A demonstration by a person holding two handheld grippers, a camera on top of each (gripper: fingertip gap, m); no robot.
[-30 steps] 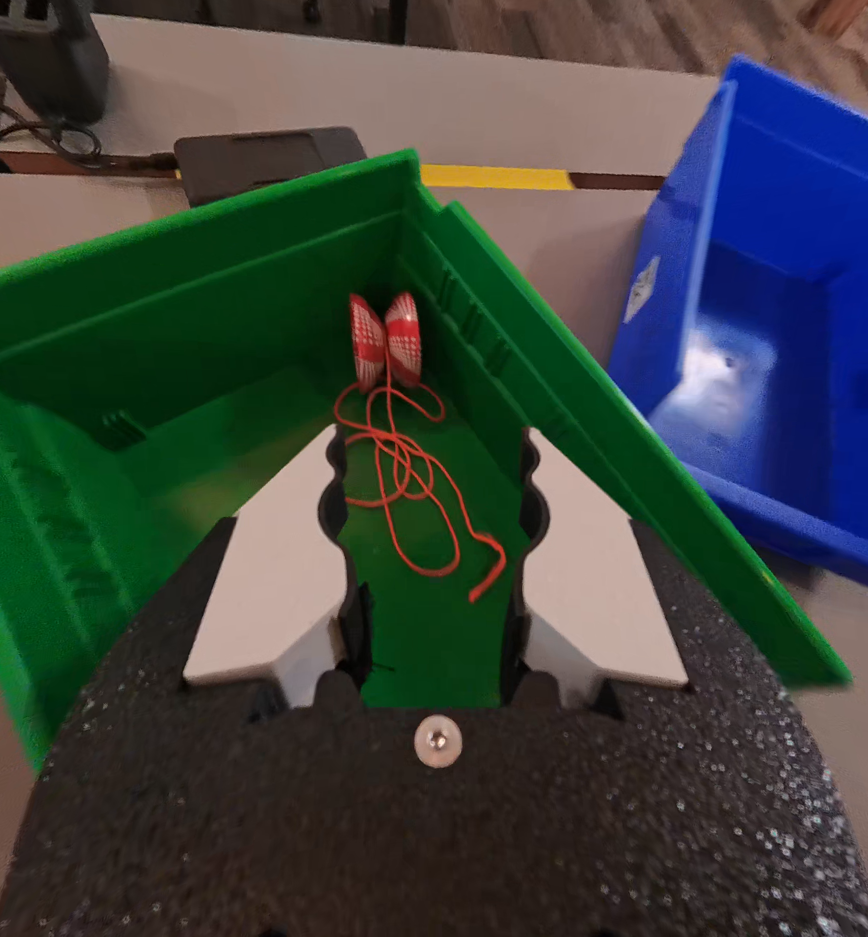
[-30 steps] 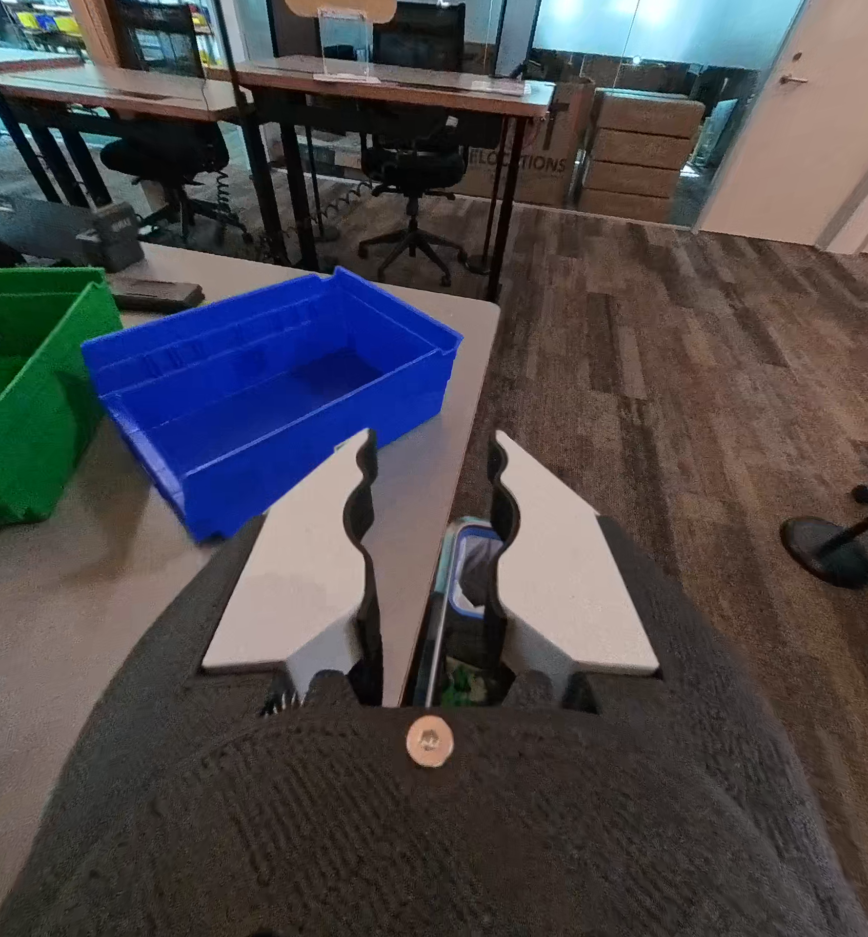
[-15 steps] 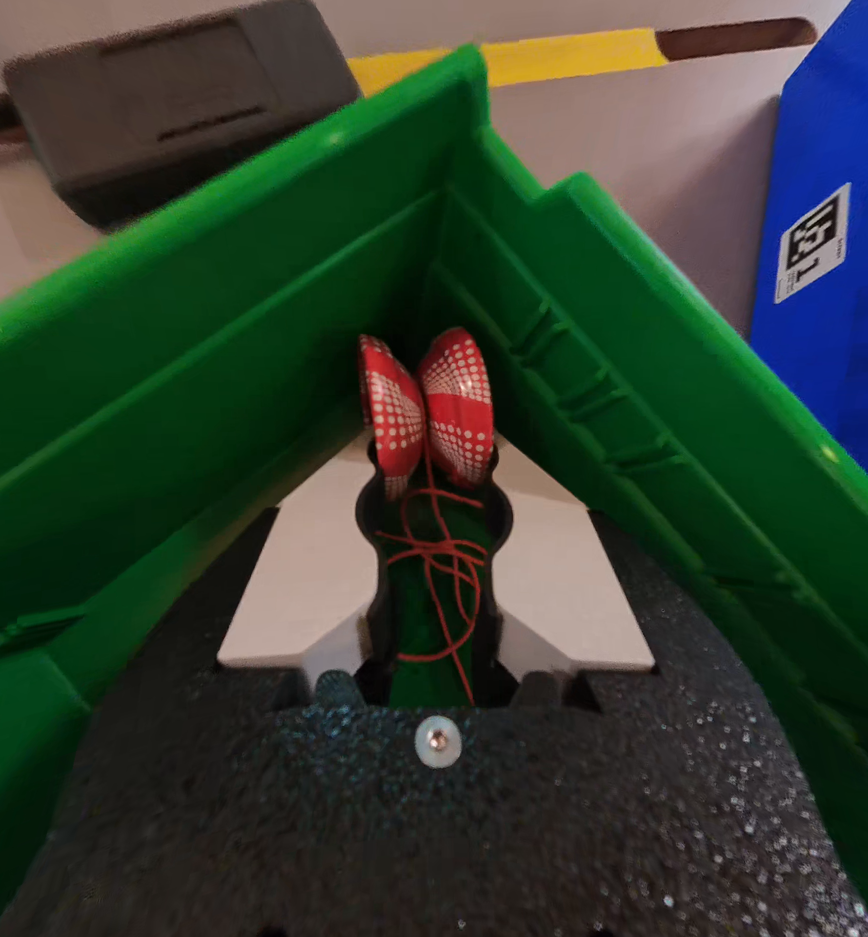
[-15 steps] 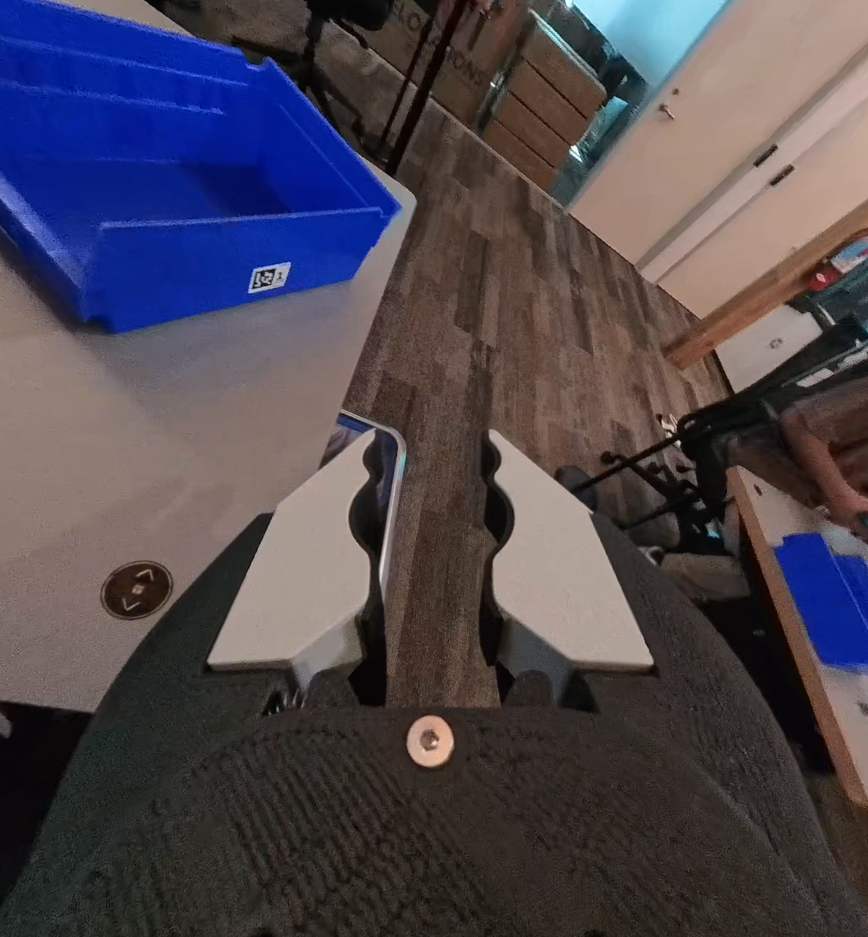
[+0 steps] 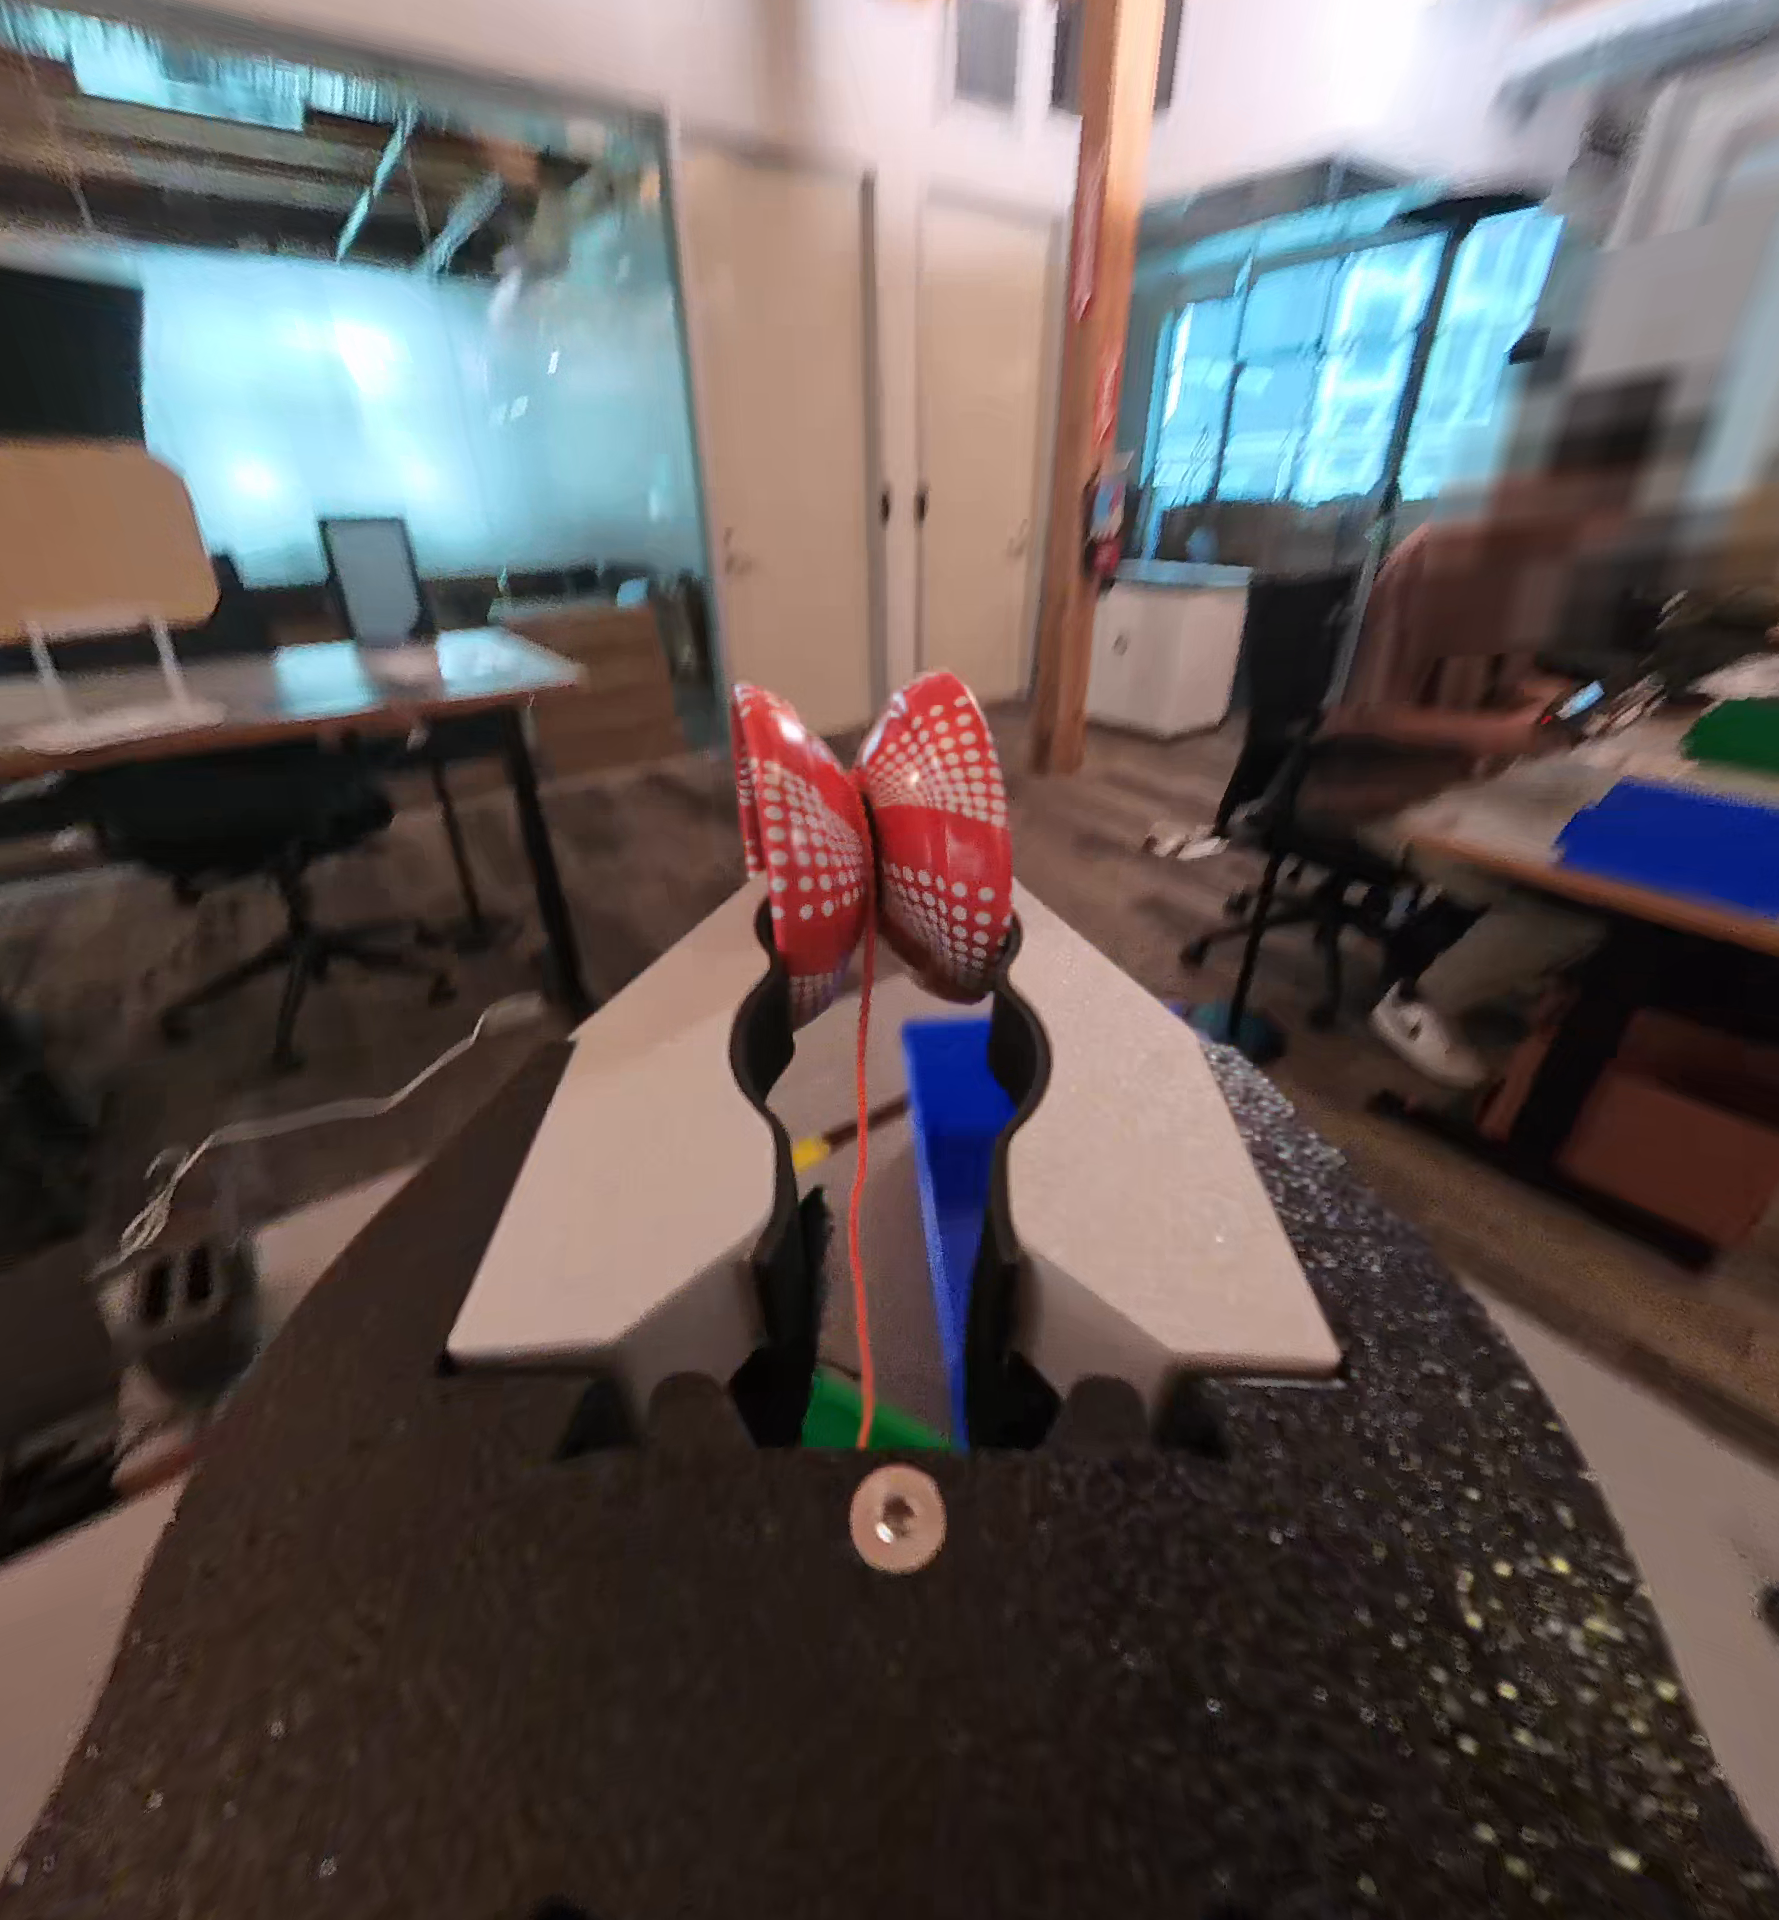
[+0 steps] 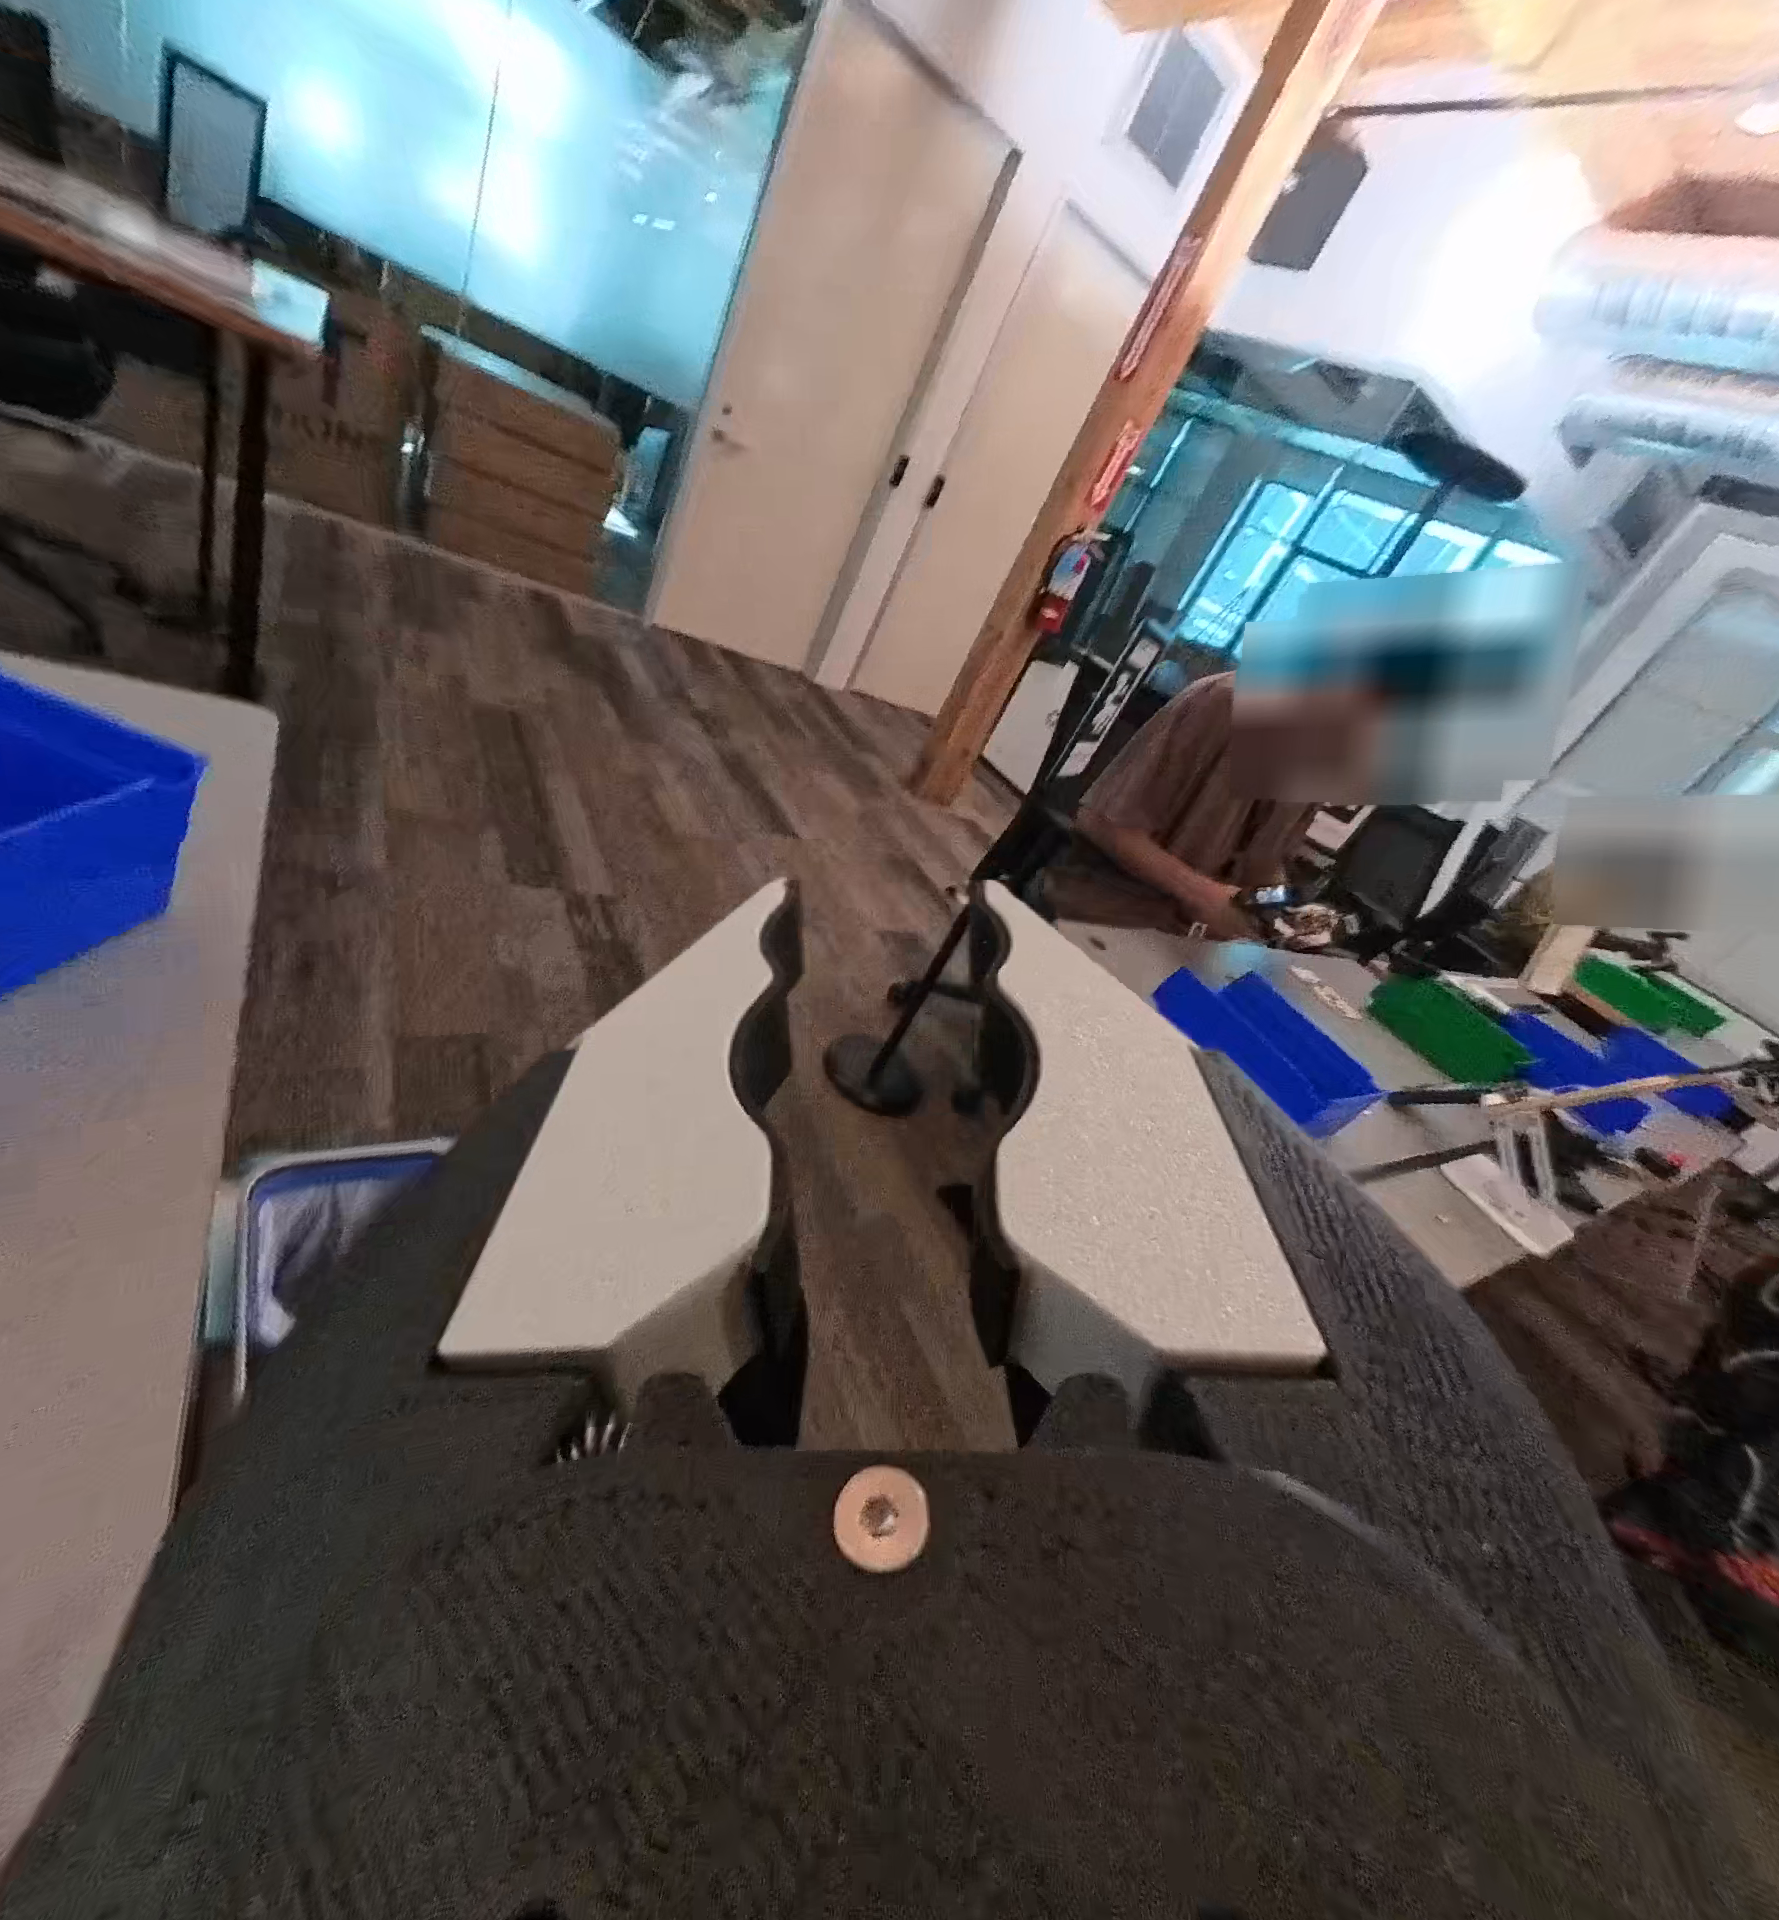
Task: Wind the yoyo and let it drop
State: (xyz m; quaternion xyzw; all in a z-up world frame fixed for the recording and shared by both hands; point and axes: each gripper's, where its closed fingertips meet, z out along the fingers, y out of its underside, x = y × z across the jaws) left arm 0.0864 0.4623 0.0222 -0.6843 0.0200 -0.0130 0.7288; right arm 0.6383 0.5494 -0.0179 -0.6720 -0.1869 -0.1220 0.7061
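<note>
A red yoyo (image 5: 869, 842) with white dots sits pinched between the tips of my left gripper (image 5: 883, 935), lifted high above the table. Its red string (image 5: 862, 1195) hangs straight down between the fingers toward the green bin (image 5: 854, 1418) below. My right gripper (image 6: 885, 914) is open and empty, held out beyond the table's right edge over the floor. The yoyo does not show in the right wrist view.
A blue bin (image 5: 952, 1122) lies below the left gripper and also shows at the left of the right wrist view (image 6: 43, 821) on the grey table (image 6: 64, 1195). A black stand (image 6: 880, 1060) is on the floor. A seated person (image 6: 1176, 821) and desks stand farther off. My hands' fingertips stand some 55 cm from each other.
My left gripper closed on the yoyo in the green bin and lifted it high, the string now hanging straight. My right gripper swung up and to the right, still open.
</note>
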